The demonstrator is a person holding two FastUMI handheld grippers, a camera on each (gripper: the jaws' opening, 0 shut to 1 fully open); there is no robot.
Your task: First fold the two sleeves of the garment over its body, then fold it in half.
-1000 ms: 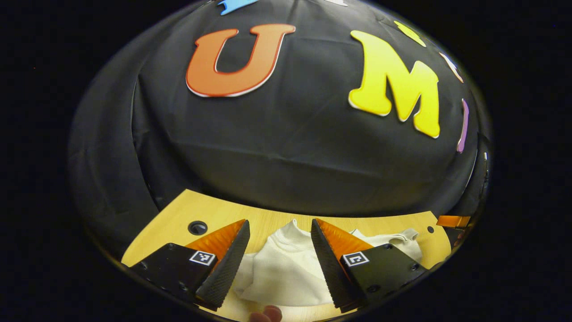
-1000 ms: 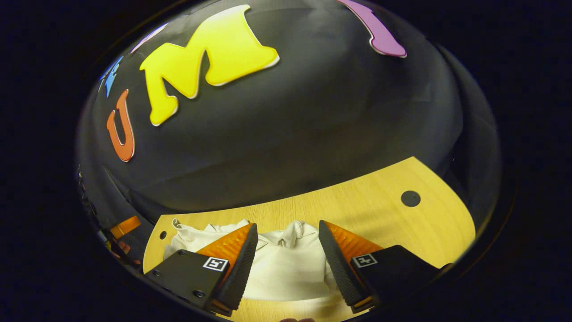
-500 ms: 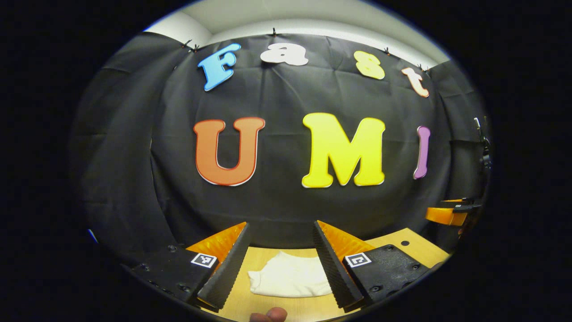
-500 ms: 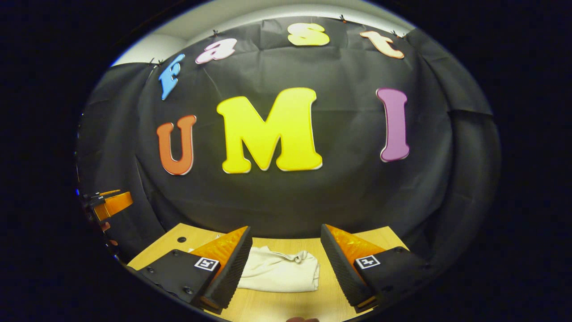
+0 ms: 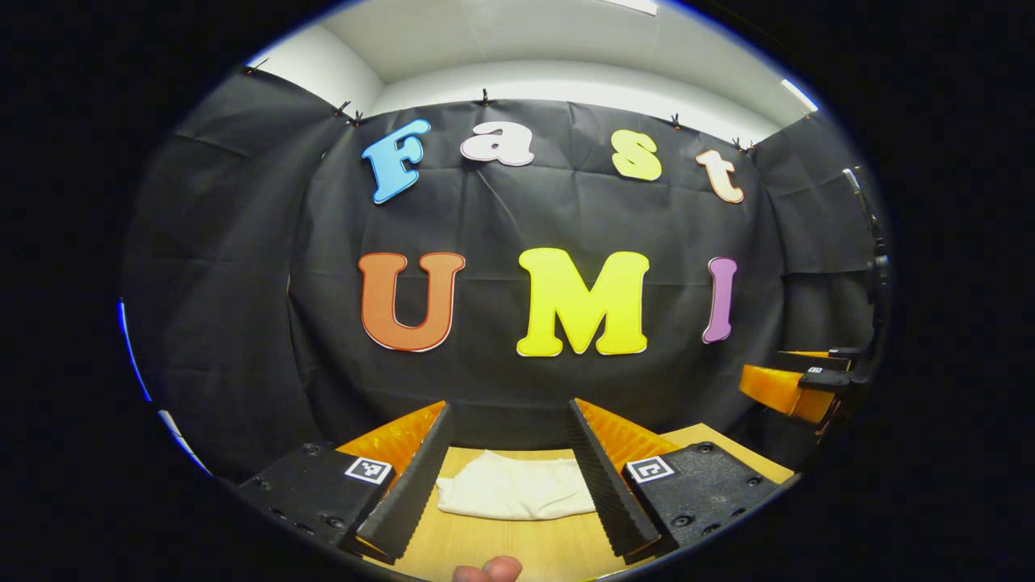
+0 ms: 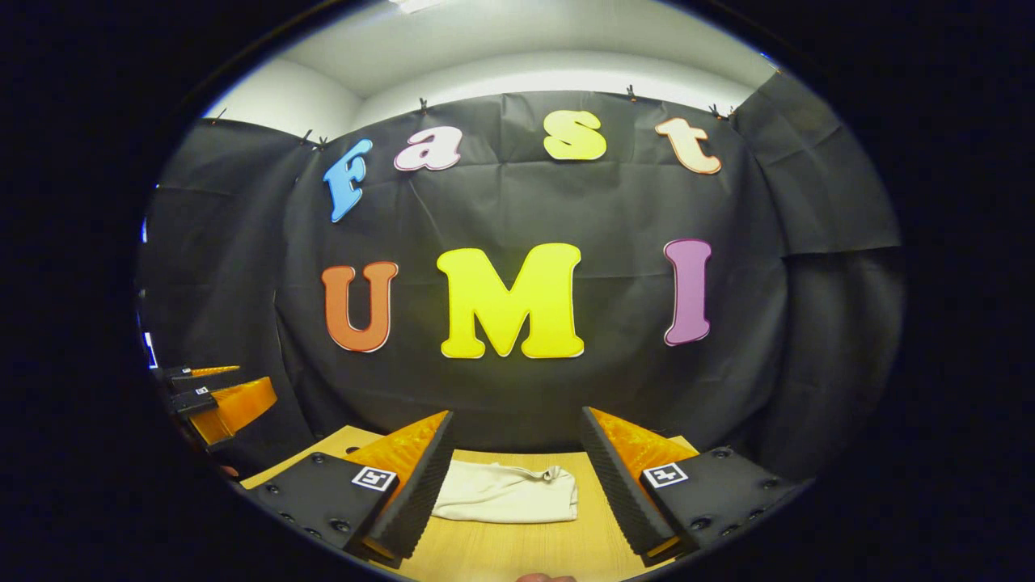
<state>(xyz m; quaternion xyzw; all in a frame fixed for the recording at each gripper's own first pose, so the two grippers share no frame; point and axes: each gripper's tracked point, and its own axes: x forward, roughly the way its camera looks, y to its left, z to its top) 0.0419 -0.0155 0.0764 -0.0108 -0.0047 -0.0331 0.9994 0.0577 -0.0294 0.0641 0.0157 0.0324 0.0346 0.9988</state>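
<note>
Left gripper view shows the garment folded compactly on the tabletop (task apparently finished), both grippers' fingers apart, holding nothing.

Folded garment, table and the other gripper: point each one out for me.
folded garment (image 5: 514, 495), left gripper view, middle of the cloth.
table (image 6: 517, 550), right gripper view, bare wood.
right gripper (image 5: 768, 386), left gripper view, its finger.
</note>
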